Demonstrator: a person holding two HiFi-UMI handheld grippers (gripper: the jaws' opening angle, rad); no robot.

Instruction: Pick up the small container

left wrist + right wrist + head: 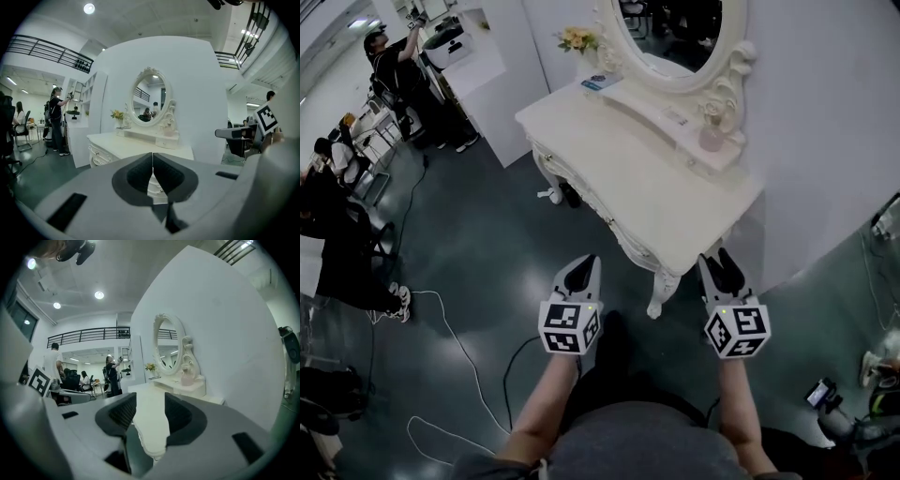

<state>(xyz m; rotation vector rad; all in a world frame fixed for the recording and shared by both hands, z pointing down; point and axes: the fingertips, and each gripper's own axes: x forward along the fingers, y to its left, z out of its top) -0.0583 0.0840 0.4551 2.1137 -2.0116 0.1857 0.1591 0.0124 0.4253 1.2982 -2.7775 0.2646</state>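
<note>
The small container [711, 131] is a pinkish glass pot. It stands on the raised shelf of the white dressing table [619, 178], to the right of the oval mirror [675, 37]. The right gripper view shows the container [187, 376] far ahead beside the mirror. Both grippers hang over the floor in front of the table, well short of the container. My left gripper [583, 270] [153, 161] is shut with nothing in it. My right gripper [720, 266] [150, 404] is open, and only the table's edge shows between its jaws.
A vase of flowers [577, 39] and a flat blue item [602, 82] sit at the shelf's far end. Cables [441, 319] trail across the dark floor at left. A person [398, 70] stands by a white cabinet [478, 66], with others seated further left. A white wall [825, 141] backs the table.
</note>
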